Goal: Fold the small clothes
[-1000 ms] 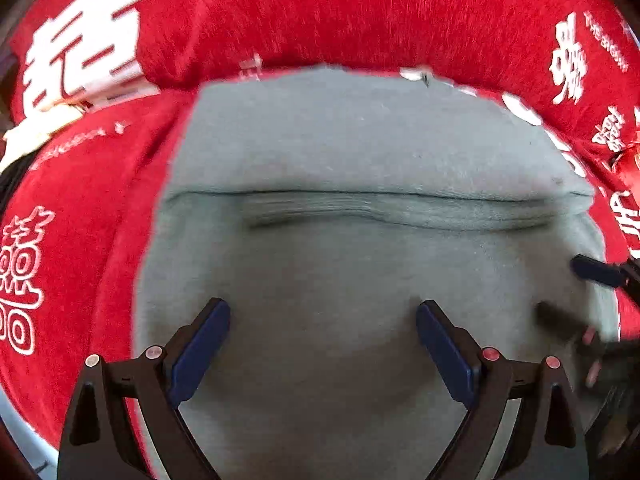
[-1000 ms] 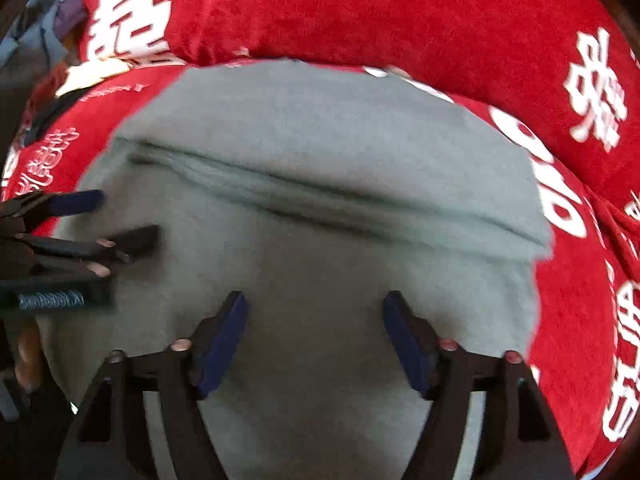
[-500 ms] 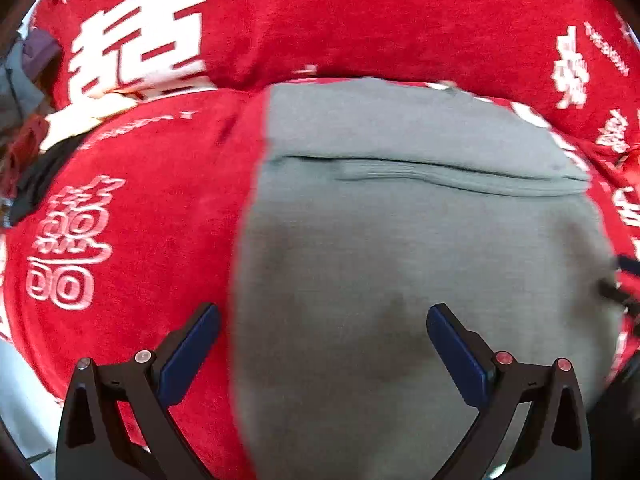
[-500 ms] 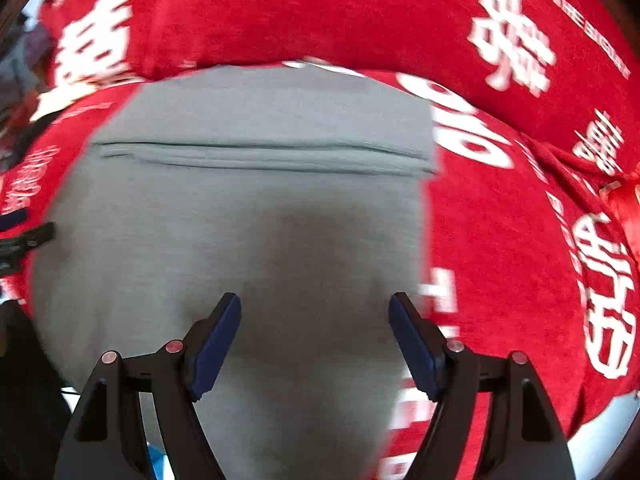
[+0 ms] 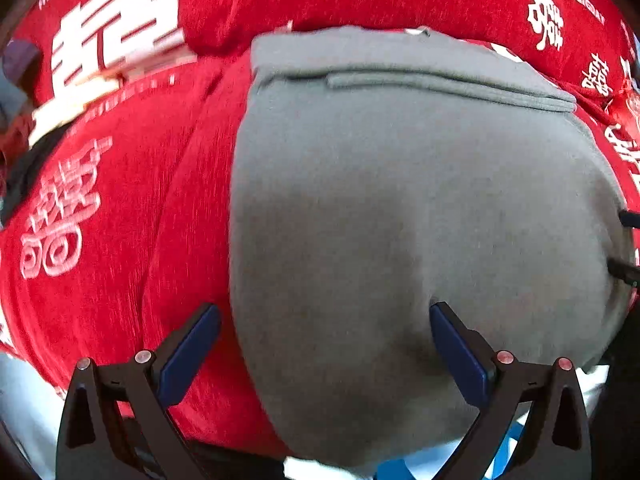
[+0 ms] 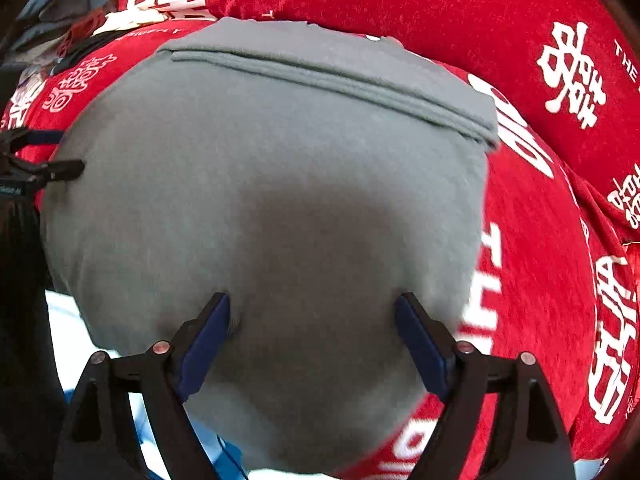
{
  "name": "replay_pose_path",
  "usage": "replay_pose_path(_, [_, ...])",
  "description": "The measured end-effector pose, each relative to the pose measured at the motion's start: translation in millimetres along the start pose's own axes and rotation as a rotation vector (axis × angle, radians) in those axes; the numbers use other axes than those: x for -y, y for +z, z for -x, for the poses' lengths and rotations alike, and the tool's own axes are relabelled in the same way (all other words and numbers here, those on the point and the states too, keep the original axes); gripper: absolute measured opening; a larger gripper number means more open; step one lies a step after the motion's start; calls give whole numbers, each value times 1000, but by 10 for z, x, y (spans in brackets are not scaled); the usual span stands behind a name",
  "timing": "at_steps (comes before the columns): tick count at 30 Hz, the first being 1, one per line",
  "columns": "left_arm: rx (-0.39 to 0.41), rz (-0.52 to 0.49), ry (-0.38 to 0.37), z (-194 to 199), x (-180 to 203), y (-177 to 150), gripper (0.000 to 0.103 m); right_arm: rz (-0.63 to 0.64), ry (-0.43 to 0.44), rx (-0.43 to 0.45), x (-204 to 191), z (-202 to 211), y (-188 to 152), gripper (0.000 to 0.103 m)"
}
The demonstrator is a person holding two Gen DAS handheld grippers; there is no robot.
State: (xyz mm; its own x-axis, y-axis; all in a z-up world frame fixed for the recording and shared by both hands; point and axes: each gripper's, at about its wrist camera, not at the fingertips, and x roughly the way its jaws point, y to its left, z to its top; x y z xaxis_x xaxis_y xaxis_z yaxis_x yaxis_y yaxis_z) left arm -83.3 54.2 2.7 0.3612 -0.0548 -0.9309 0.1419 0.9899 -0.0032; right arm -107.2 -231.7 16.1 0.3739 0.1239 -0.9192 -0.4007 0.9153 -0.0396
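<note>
- Left gripper (image 5: 325, 322): jaws spread wide, nothing clamped; the left edge of the grey garment (image 5: 400, 208) lies between and under its fingers.
- Right gripper (image 6: 313, 312): jaws opening, nothing pinched; grey garment beneath and between them, its right edge just outside the right finger.
- Garment lies flat on the red printed cover (image 5: 120, 208), folded hem at the far side.

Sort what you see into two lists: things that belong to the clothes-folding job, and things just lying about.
Job: grey garment; left hand-held gripper, open; right hand-held gripper, jaws opening over the garment.

Lying about: red cover with white print; clothes pile at the far left.
</note>
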Motion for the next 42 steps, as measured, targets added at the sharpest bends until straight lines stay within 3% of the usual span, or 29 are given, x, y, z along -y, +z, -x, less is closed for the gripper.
replay_pose_path(2, [-55, 69, -34, -7, -105, 17, 103, 15, -7, -6, -30, 46, -61, 85])
replay_pose_path(4, [-30, 98, -2, 125, -123, 38, 103, 36, -54, -31, -99, 55, -37, 86])
replay_pose_path(8, [42, 24, -32, 275, 189, 143, 103, 92, -39, 13, -395, 139, 100, 86])
replay_pose_path(11, [-3, -47, -46, 110, 474, 181, 103, 173, -9, 31, -737, 58, 233, 86])
replay_pose_path(14, [-36, -89, -16, -43, 565, 79, 103, 272, -40, 31, -963, -61, 210, 85])
replay_pose_path(15, [-7, -97, -17, -8, 548, 22, 103, 279, -38, 46, -959, -50, 187, 86])
replay_pose_path(18, [-35, -73, -19, -12, 401, -92, 103, 245, 1, 29, -749, -32, 35, 87])
replay_pose_path(23, [-117, -80, 18, -15, 302, -166, 103, 270, -34, -14, -500, 29, -331, 87])
replay_pose_path(26, [-122, -130, 72, 80, 386, -185, 103, 324, -75, -44, -541, 47, -419, 88])
replay_pose_path(30, [-48, -181, -36, 263, 547, -114, 103, 298, -52, -14, -626, 148, -310, 88])
replay_pose_path(34, [-92, -320, -30, 16, 846, -128, 103, 363, 7, 48, -988, 110, -167, 88])
replay_pose_path(35, [-95, -363, 11, -53, 881, -171, 103, 413, -18, 52, -1091, 52, -172, 88])
replay_pose_path(37, [-72, -401, 11, -23, 844, -227, 103, 495, -82, 44, -1185, -58, -246, 88])
replay_pose_path(38, [-86, -394, 24, -28, 781, -261, 103, 516, -75, 71, -1156, -36, -314, 88])
replay_pose_path(42, [-135, -333, 34, -60, 520, -341, 103, 466, -87, 37, -831, -22, -494, 92])
